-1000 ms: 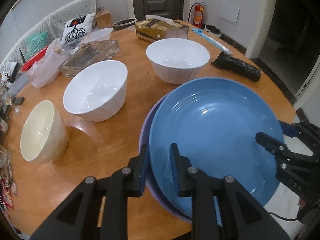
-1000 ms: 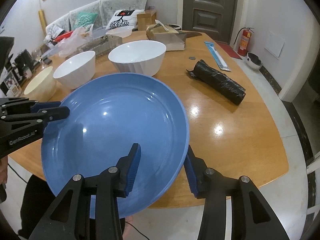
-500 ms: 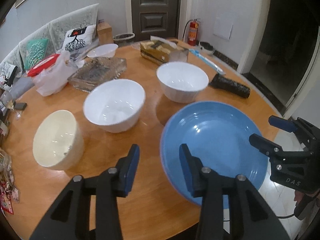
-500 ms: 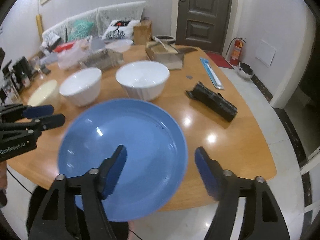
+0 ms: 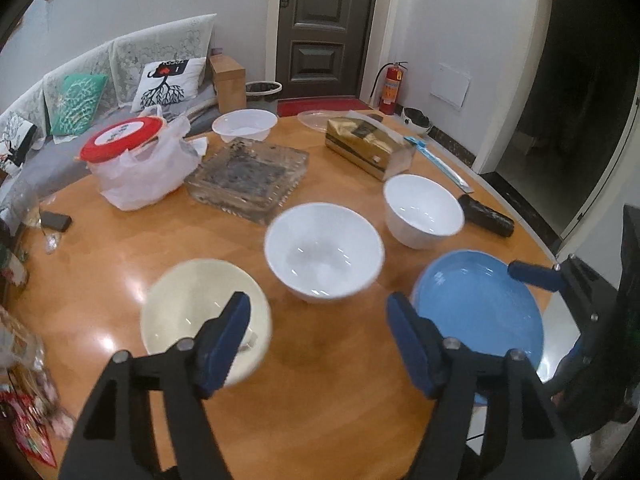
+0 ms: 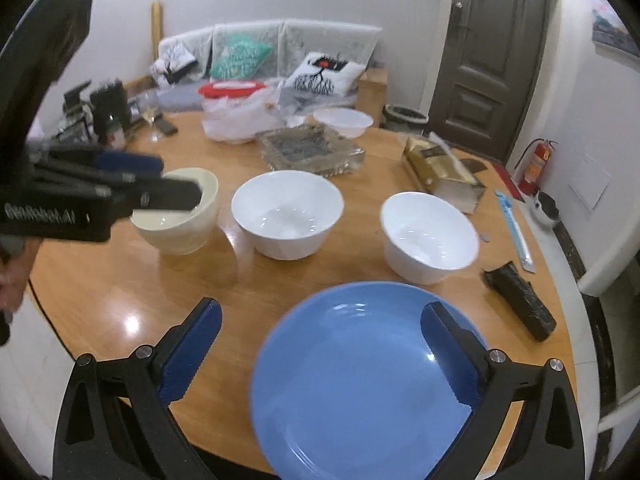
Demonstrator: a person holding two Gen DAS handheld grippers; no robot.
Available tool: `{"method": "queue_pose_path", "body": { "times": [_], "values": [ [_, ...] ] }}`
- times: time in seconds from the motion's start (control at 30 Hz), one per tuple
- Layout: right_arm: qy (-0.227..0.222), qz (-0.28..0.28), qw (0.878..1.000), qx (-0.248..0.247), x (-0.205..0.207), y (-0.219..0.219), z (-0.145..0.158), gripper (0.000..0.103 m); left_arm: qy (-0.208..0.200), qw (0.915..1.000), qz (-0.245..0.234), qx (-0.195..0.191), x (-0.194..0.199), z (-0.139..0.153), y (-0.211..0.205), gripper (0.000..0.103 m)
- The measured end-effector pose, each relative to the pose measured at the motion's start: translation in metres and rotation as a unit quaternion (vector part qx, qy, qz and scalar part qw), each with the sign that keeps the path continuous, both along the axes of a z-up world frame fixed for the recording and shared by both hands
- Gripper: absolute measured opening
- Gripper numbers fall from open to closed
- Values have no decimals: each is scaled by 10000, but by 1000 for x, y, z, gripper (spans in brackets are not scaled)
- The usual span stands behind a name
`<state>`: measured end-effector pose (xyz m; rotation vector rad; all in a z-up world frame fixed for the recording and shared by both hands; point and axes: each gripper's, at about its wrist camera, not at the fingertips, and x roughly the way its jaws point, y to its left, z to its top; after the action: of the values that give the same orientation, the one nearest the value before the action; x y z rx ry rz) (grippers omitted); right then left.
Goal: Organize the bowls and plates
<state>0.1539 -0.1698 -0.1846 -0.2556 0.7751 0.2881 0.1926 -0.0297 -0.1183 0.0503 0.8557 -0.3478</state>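
Observation:
A blue plate [image 5: 480, 308] [image 6: 360, 380] lies at the near edge of the round wooden table [image 5: 120, 248]. Behind it stand a row of bowls: a cream bowl [image 5: 188, 312] [image 6: 180, 224], a white bowl [image 5: 324, 256] [image 6: 286, 212] and a second white bowl [image 5: 424, 208] [image 6: 428, 236]. My left gripper [image 5: 318, 304] hovers above the table between the cream bowl and the plate, its jaws opening with nothing between them. My right gripper [image 6: 322, 310] hangs above the plate's near left part, jaws opening wide, pads clear of the plate.
Farther back are a glass tray [image 5: 248, 176], a gold tissue box [image 5: 368, 148], a black roll [image 5: 486, 216], a plastic bag with a red-lidded tub [image 5: 140, 168] and a small white bowl [image 5: 244, 124]. The table's rim runs just below both grippers.
Both grippers have let go of the blue plate, opened, and drawn back and upward. The plate now rests on the table and looks smaller in both views.

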Motion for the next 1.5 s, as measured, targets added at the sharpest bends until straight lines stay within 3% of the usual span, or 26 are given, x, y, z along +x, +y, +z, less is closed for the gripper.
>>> {"method": "queue_pose_path", "body": {
  "times": [0.1,0.2,0.4,0.63,0.77,0.87,1.0,1.2,1.5],
  "values": [
    [206,128,9996,162,21,12,-6,100,95,9997,-16,218,24,-2,4,68],
    [410,250,9987,180,42,21,-13,100,310,9994,-86,114,51,-8,7,68],
    [748,439,9962,55,83,34,-34,100,688,9971,-177,261,101,-32,-2,67],
    [1144,538,9919,82,120,41,-54,100,1162,9927,-281,139,138,-65,-8,40],
    [1277,630,9896,198,130,42,-61,99,1267,9913,-350,76,145,-73,-11,31],
    [1362,704,9879,230,137,45,-65,98,1349,9900,-392,135,149,-79,-14,18],
    [1341,835,9873,184,141,48,-69,98,1295,9907,-356,222,150,-81,-14,11],
    [1334,881,9870,160,145,49,-76,99,1379,9890,-385,357,154,-91,-18,10],
    [1156,787,9898,256,141,47,-75,95,1196,9914,-354,390,148,-82,-19,10]
  ]
}}
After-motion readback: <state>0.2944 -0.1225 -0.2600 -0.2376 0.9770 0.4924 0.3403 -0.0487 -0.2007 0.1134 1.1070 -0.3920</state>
